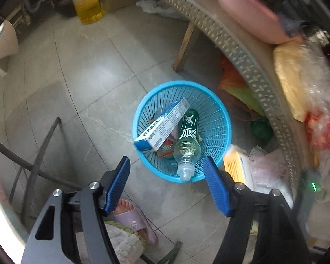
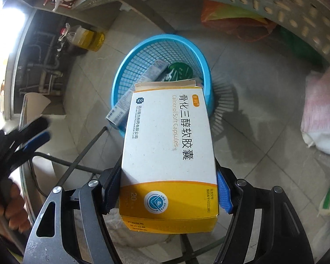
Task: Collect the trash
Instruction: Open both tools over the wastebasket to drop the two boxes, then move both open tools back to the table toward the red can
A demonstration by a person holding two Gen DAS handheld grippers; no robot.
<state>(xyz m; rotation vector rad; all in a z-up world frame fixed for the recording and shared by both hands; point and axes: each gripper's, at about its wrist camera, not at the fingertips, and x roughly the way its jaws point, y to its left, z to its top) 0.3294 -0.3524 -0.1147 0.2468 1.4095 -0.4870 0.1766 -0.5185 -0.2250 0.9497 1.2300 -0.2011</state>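
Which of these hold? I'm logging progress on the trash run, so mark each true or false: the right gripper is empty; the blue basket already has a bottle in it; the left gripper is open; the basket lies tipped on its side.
1. The right gripper is empty. False: it is clamped on a white and yellow medicine box.
2. The blue basket holds a plastic bottle. True.
3. The left gripper is open. True.
4. The basket lies on its side. False: it stands upright on the tiled floor.
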